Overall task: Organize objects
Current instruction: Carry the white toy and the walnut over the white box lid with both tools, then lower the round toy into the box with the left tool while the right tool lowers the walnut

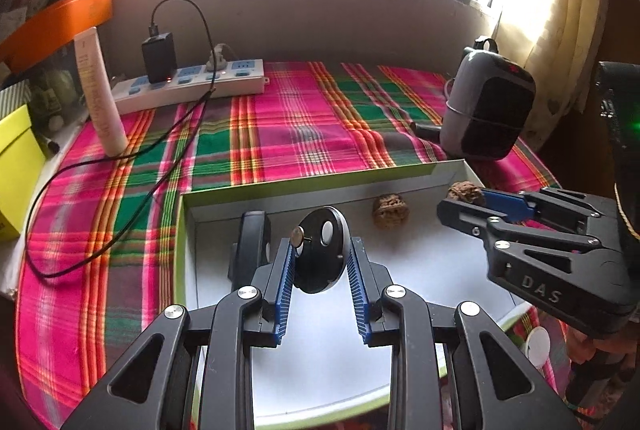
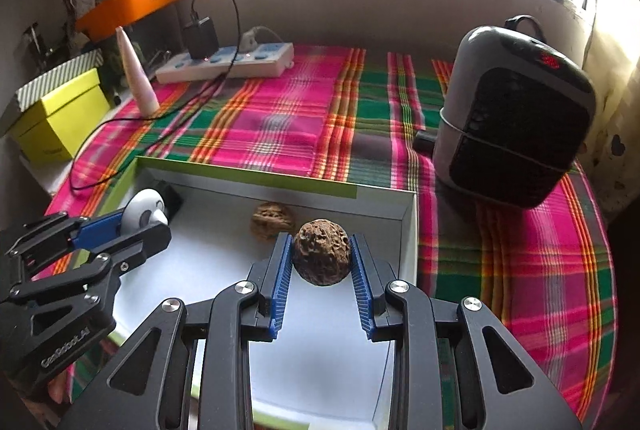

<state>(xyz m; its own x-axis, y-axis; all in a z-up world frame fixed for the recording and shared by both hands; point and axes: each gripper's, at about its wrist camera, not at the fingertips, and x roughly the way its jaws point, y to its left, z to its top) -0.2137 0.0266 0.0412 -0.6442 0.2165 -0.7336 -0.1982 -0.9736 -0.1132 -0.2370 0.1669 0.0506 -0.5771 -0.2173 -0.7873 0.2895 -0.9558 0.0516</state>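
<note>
My left gripper (image 1: 322,248) is shut on a black disc with round holes (image 1: 320,262), white on its other face (image 2: 145,214), held on edge over the white floor of an open green-rimmed box (image 1: 312,184). My right gripper (image 2: 321,244) is shut on a wrinkled brown walnut (image 2: 321,257), also above the box, near its far right corner. A second walnut (image 2: 272,220) lies on the box floor by the far wall, between the two grippers. A black object (image 1: 252,242) rests in the box's far left corner, behind the disc.
A plaid cloth (image 1: 304,118) covers the table. A white power strip (image 1: 192,82) with a black charger and a trailing cable (image 1: 120,222) sits at the back left beside an upright tube (image 1: 100,90). A grey-and-black heater (image 2: 516,118) stands right; a yellow box (image 2: 60,118) left.
</note>
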